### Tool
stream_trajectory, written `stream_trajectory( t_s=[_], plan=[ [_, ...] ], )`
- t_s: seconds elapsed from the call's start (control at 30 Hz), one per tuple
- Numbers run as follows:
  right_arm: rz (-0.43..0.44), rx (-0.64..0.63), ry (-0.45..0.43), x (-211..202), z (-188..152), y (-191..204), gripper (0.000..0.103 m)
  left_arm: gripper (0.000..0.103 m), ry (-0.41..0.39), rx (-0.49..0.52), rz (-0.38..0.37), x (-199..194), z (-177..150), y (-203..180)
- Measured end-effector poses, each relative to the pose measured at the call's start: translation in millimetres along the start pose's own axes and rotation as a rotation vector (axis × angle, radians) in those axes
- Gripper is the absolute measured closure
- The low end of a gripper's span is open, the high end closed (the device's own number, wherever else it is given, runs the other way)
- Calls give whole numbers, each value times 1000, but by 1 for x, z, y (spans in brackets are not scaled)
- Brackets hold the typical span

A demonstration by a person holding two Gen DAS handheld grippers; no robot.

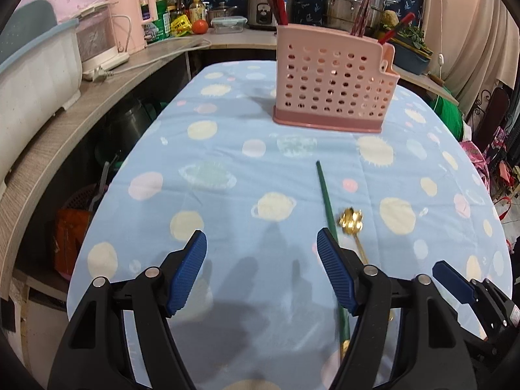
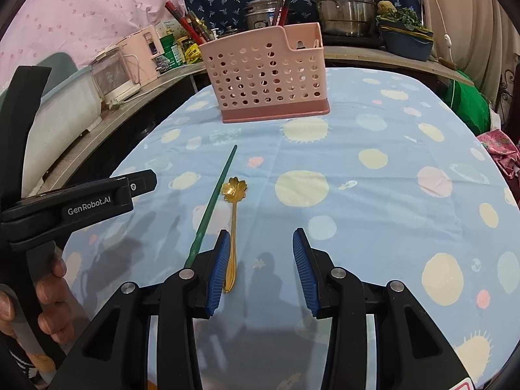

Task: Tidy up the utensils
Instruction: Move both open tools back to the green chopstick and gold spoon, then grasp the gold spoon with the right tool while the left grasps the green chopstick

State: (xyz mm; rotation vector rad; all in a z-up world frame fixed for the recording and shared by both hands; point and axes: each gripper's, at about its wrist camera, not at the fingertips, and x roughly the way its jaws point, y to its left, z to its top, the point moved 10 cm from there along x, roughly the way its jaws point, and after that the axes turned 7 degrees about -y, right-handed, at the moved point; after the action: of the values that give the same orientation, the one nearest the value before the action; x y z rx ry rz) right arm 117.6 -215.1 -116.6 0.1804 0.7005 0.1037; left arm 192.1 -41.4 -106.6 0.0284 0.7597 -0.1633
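A pink perforated utensil holder [image 1: 331,81] stands at the far side of the table, with several red chopsticks in it; it also shows in the right wrist view [image 2: 266,74]. A green chopstick [image 1: 326,198] and a gold flower-bowl spoon [image 1: 351,221] lie side by side on the blue dotted tablecloth [image 1: 227,169]. My left gripper [image 1: 261,243] is open and empty, just left of the chopstick. My right gripper [image 2: 260,243] is open and empty, its left finger beside the spoon [image 2: 233,201] and the chopstick [image 2: 214,198].
A curved wooden counter [image 1: 107,97] runs along the left and back with a pink appliance [image 1: 136,19], bottles, a rice cooker and steel pots [image 1: 354,0]. A blue basin of greens [image 2: 406,39] sits at the back right. The left gripper's body [image 2: 81,201] shows at left.
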Motion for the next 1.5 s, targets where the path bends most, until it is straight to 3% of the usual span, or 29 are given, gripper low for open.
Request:
stream_trajectory(
  t_s=[0.33, 0.47, 0.6, 0.77, 0.93, 1.23, 1.5],
  plan=[
    [19, -49, 52, 19, -21, 20, 73, 36, 63, -17, 7, 1, -33, 12],
    [-7, -85, 34, 20, -21, 22, 74, 36, 75, -19, 7, 2, -38, 13],
    [-43, -115, 23, 20, -22, 19, 87, 36, 82, -22, 5, 3, -40, 11],
    [-36, -93, 24, 17, -22, 12, 93, 36, 88, -21, -1, 4, -43, 10],
    [-39, -59, 22, 11, -24, 5, 93, 36, 93, -15, -19, 0, -47, 4],
    [-48, 33, 9, -4, -26, -18, 94, 36, 128, 3, -115, -10, -64, -26],
    [-42, 54, 10, -9, -31, -22, 94, 37, 143, 39, -130, -10, -78, -42]
  ],
)
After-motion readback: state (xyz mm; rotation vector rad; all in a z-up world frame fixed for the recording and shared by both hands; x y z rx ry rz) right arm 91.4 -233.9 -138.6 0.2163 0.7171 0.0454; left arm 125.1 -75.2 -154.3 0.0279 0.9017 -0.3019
